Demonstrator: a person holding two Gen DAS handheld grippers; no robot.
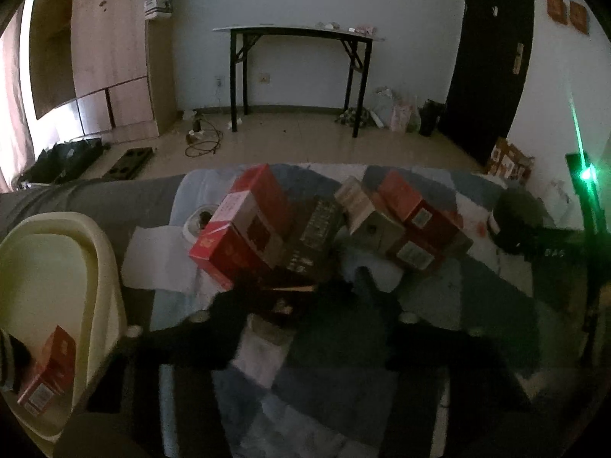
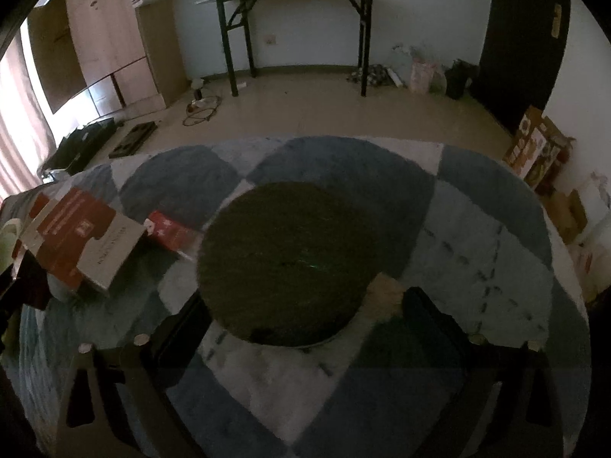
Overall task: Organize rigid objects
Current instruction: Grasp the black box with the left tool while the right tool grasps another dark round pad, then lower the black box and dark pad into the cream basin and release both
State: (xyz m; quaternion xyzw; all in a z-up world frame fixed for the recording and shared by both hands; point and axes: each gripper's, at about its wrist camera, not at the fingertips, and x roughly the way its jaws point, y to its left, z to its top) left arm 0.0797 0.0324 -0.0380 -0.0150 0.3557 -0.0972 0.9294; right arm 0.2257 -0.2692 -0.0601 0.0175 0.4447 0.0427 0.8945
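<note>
A heap of red, beige and dark boxes (image 1: pixel 263 229) lies on a blue-and-white checked blanket (image 1: pixel 458 297). My left gripper (image 1: pixel 298 297) sits at the near end of the dark box (image 1: pixel 317 233), its fingers (image 1: pixel 229 305) close against the box's sides; the spot is very dark. In the right wrist view a round dark tin (image 2: pixel 286 259) lies flat on the blanket. My right gripper (image 2: pixel 303 299) straddles its near half with wide jaws, and a gap shows at the right finger. A red-and-white box (image 2: pixel 80 240) and a small red box (image 2: pixel 172 231) lie left of the tin.
A cream tub (image 1: pixel 95 259) stands at the left with a red box (image 1: pixel 49 370) inside. White paper (image 1: pixel 160 259) and a tape roll (image 1: pixel 198 221) lie beside the heap. Beyond the blanket are bare floor, a black folding table (image 1: pixel 298 34), a wardrobe and a dark door.
</note>
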